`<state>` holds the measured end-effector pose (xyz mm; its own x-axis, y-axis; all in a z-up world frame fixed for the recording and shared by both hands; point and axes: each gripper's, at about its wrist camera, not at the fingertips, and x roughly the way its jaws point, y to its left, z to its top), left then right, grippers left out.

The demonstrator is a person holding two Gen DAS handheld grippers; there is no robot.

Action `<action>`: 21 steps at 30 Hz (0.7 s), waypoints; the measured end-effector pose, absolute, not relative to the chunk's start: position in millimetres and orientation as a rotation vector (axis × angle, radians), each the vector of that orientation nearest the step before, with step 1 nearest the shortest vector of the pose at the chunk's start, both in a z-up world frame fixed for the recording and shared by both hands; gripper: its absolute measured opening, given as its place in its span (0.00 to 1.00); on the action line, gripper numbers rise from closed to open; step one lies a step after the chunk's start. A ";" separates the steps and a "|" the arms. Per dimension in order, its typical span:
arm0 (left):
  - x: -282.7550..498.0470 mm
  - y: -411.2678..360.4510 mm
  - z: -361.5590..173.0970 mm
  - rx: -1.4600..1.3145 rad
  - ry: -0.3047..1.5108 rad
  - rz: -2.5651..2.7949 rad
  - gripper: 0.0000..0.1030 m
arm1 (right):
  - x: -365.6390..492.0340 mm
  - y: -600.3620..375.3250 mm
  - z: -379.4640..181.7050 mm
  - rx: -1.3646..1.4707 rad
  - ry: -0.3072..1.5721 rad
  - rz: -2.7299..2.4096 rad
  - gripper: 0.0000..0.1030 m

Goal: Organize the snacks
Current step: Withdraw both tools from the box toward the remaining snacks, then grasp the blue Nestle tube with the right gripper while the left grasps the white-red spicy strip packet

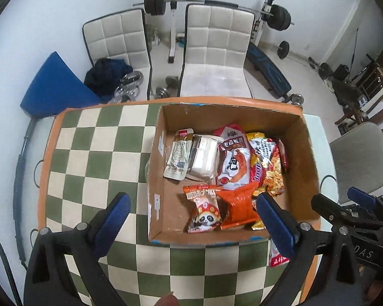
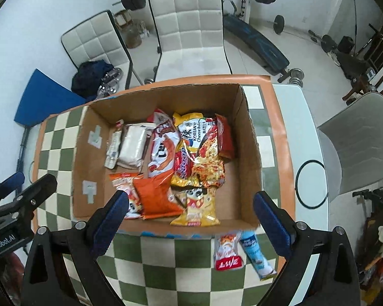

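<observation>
2 snacks are not yet in the cardboard box: a red-and-white packet and a pale blue tube lie side by side on the checkered mat, just outside the box's near wall. Everything else is already packed inside, including the orange bag and the noodle packet.

Your right gripper hangs spread wide and empty over the box's near edge; your left gripper is likewise released with nothing in it, above the box's left wall.

Watch the 2 loose items: they touch or nearly touch, so a wide grasp could catch both or flick the tube off the near right corner of the table. Coming in low, a finger could also snag the box wall and drag it.

Beyond the table stand 2 white quilted chairs, a barbell rack and a blue bench.
</observation>
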<state>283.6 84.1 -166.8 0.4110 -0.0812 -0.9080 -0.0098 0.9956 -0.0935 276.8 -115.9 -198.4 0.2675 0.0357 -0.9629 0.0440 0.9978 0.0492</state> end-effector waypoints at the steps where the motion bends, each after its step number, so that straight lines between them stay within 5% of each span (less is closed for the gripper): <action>1: 279.1 85.8 -164.5 -0.091 1.141 -0.049 0.98 | 270.4 -115.0 -193.3 0.078 1.292 -0.003 0.97; 21: 204.7 68.5 -134.3 -0.109 1.075 -0.095 0.98 | 183.5 -153.3 -151.5 0.325 1.195 0.023 0.97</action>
<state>204.7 68.5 -134.3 0.4724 -0.1308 -0.8716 0.0244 0.9905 -0.1354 183.5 -153.3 -151.5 0.3722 0.1883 -0.9088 0.1532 0.9533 0.2603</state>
